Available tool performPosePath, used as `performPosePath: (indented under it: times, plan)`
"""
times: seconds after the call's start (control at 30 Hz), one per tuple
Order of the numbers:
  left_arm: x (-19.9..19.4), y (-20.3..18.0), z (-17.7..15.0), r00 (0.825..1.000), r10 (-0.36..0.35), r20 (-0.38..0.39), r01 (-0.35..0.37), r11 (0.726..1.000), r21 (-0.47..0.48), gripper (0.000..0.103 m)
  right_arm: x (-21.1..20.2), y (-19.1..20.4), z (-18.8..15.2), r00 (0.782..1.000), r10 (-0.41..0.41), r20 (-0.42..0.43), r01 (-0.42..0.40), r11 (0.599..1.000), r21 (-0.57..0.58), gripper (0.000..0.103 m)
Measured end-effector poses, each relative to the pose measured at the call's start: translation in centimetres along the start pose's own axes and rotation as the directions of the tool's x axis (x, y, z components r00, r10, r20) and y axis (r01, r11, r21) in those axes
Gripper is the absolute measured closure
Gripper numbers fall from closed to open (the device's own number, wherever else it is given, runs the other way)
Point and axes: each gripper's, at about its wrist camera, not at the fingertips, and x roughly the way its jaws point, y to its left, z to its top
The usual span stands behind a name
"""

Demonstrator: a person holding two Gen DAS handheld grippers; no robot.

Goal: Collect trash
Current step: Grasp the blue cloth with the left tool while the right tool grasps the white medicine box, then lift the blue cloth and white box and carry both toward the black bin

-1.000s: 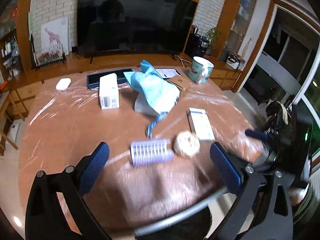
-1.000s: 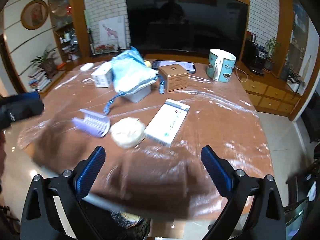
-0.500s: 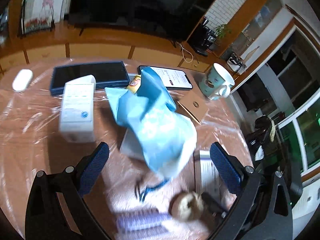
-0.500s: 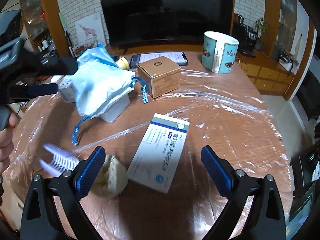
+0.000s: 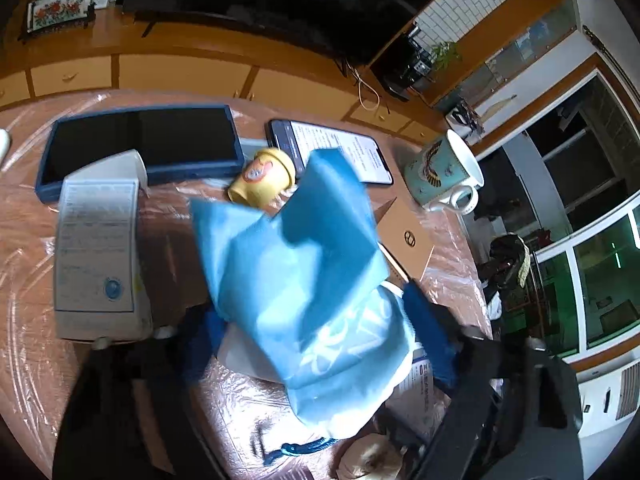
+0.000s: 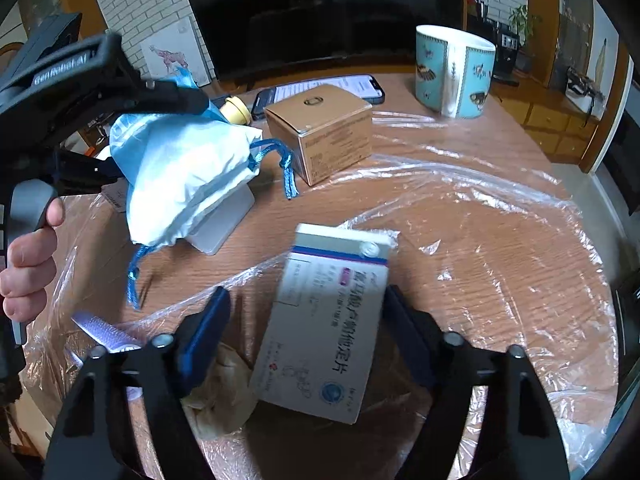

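Note:
A light blue drawstring bag (image 5: pixel 304 280) lies on a white box (image 6: pixel 224 216) on the film-covered round table (image 6: pixel 480 240). My left gripper (image 5: pixel 312 328) straddles the bag with its jaws closing, and both pads touch the bag's sides; from the right wrist view, the left gripper (image 6: pixel 156 140) brackets the bag top and bottom. A white medicine box (image 6: pixel 328 320) lies flat between the jaws of my right gripper (image 6: pixel 306 320), which are closing. The right pad is at the box's edge and the left pad stands apart from it. A crumpled paper ball (image 6: pixel 224 392) sits by the left finger.
A purple comb (image 6: pixel 108 334) lies near the front edge. Further back are a brown carton (image 6: pixel 324 132), a teal mug (image 6: pixel 452 72), a phone (image 6: pixel 320 88), a yellow cup (image 5: pixel 264 178), a tablet (image 5: pixel 136 144) and a tall white box (image 5: pixel 96 248). A hand (image 6: pixel 28 264) holds the left gripper.
Both grippers moved forward and down over the table. The left one came over the blue bag, the right one over the medicine box. Both pairs of jaws have narrowed.

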Motion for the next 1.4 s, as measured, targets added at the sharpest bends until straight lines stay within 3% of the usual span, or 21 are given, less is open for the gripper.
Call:
performPosePath:
  times: [0.07, 0.23, 0.43, 0.77, 1.07, 1.4]
  plan:
    - [0.0, 0.1, 0.0, 1.000, -0.019, 0.003, 0.019, 1.000, 0.003, 0.041, -0.1, -0.2, 0.0, 1.000, 0.014, 0.001, -0.014, 1.000, 0.002, 0.051]
    - [-1.1, 0.0, -0.6, 0.998, -0.062, 0.011, 0.062, 0.998, 0.007, 0.050, -0.5, -1.2, -0.2, 0.998, 0.062, 0.016, -0.063, 0.997, 0.046, 0.051]
    - [-4.3, -0.9, -1.8, 0.993, -0.093, 0.067, 0.090, 0.995, 0.050, 0.050, -2.4, -2.8, 0.2, 0.993, 0.098, 0.059, -0.103, 0.991, 0.082, 0.052]
    - [-8.5, -1.9, -5.8, 0.985, -0.089, 0.149, 0.075, 0.992, 0.100, 0.050, -4.5, -4.3, 0.8, 0.984, 0.145, 0.108, -0.155, 0.983, 0.095, 0.053]
    - [-10.7, -2.9, -9.8, 0.981, -0.026, 0.190, -0.001, 0.990, 0.140, 0.050, -7.1, -3.8, 0.2, 0.970, 0.200, 0.136, -0.211, 0.975, 0.068, 0.053]
    - [-12.3, -3.7, -14.5, 0.978, 0.045, 0.203, -0.075, 0.988, 0.139, 0.050, -11.1, -2.5, -2.8, 0.963, 0.233, 0.135, -0.235, 0.972, -0.008, 0.053]
